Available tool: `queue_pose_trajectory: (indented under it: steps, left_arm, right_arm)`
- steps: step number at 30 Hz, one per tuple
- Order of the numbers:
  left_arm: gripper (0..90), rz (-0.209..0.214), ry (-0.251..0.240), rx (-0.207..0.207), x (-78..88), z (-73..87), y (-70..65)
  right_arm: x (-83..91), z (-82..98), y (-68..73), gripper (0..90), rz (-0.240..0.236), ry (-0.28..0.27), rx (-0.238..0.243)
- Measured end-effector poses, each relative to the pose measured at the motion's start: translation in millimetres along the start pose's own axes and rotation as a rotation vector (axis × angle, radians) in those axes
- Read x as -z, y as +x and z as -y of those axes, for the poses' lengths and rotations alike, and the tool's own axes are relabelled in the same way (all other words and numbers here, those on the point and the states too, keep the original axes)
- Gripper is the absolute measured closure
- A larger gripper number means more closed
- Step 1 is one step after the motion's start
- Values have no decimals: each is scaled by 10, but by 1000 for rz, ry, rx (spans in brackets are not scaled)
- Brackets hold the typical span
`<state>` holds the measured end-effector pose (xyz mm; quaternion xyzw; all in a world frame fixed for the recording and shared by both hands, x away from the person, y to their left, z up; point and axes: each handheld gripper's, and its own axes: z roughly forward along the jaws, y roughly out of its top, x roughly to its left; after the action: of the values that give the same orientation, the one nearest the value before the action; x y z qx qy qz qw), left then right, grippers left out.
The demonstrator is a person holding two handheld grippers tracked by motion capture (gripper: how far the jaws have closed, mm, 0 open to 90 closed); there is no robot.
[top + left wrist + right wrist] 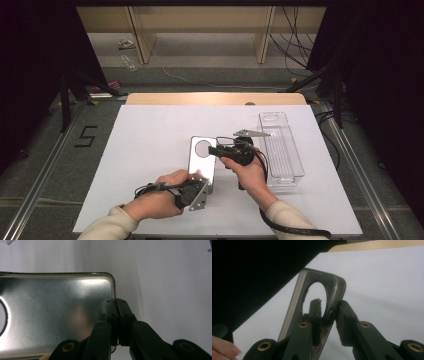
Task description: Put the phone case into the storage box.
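Observation:
A clear, silvery phone case [201, 162] with a round hole near its far end sits in the middle of the white table top [150, 130]. In the left gripper view its near corner rim [113, 287] runs between the jaws of my left gripper [116, 302], which are pressed together on it. My left gripper [206, 184] comes in at the case's near end. My right gripper [214, 150] reaches in from the right at the hole. In the right gripper view the case [295, 300] stands tilted; one jaw of my right gripper [329, 303] is inside the hole, the other against the outer rim, pinching it.
A long clear plastic tray [281, 147] lies to the right of the case, close behind my right hand. A wooden strip [215, 98] borders the table's far edge. Cables trail from both grippers toward the near edge.

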<state>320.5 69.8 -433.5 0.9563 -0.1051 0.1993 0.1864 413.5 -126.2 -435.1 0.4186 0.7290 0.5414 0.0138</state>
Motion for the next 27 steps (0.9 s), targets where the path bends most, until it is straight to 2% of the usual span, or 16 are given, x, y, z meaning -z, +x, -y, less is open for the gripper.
queue_pose_trajectory:
  steps: [7, 13, 14, 16, 19, 21, 24, 27]
  left_arm:
    - [884, -1, -2, 6, -41, 18, 16]
    - [876, -19, -19, 37, -70, 45, 24]
    - [874, -20, -43, 59, -80, 51, 21]
    - [863, -28, -70, 79, -65, 70, 39]
    - [804, -43, -121, 107, -36, 102, 62]
    - [765, -47, -161, 142, -1, 126, 77]
    - [685, -49, -239, 217, 54, 167, 93]
    - [564, -55, -328, 315, 94, 212, 80]
  right_arm:
    - [41, -38, 89, 809, -20, -16, -24]
    - [71, -61, 144, 828, -42, -31, -37]
    - [80, -68, 151, 829, -40, -36, -33]
    - [102, -83, 159, 828, -38, -52, -31]
    - [154, -124, 154, 829, -28, -77, -17]
    - [194, -153, 136, 828, -22, -90, -11]
    - [243, -183, 112, 828, -7, -108, -3]
    - [279, -201, 100, 828, 8, -116, 9]
